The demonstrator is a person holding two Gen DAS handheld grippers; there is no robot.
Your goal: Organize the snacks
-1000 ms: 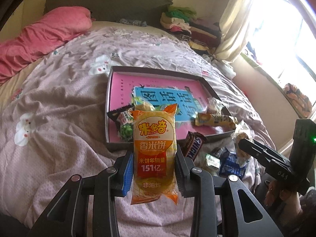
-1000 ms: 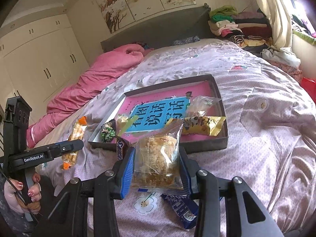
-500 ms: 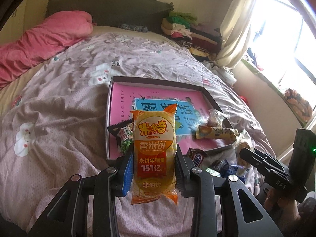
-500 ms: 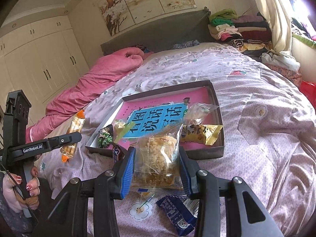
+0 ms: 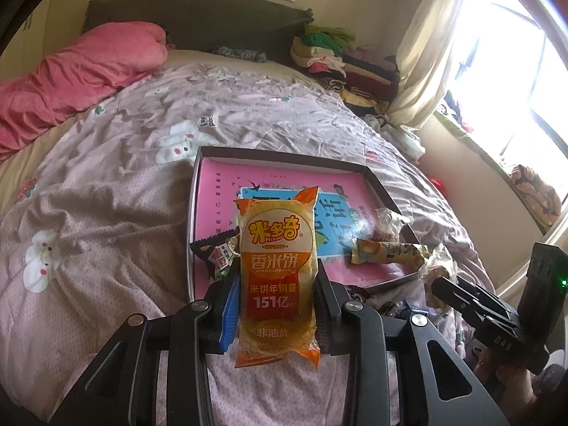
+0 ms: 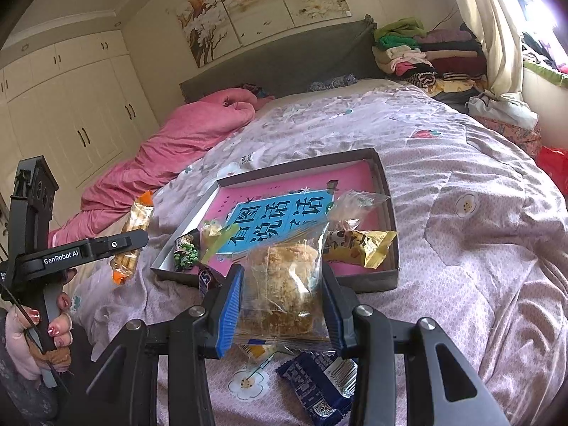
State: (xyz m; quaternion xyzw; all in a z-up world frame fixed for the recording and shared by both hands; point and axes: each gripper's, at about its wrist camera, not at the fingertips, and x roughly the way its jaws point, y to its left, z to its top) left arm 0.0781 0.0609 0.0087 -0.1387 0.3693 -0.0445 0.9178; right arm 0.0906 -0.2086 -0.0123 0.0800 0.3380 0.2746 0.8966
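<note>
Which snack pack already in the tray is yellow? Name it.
The long yellow pack by the tray's near right corner. The clear-wrapped snack lies just behind it; the green one is at the left corner.

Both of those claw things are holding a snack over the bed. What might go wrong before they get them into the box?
1. The right gripper squeezes a crumbly cake in thin clear wrap; too hard a grip may crush it.
2. The left gripper holds the tall rice cracker pack by its lower half, so it might tip or slip.
3. The box sits on a soft, rumpled quilt; a push on its rim might tilt it and spill the snacks inside.
</note>
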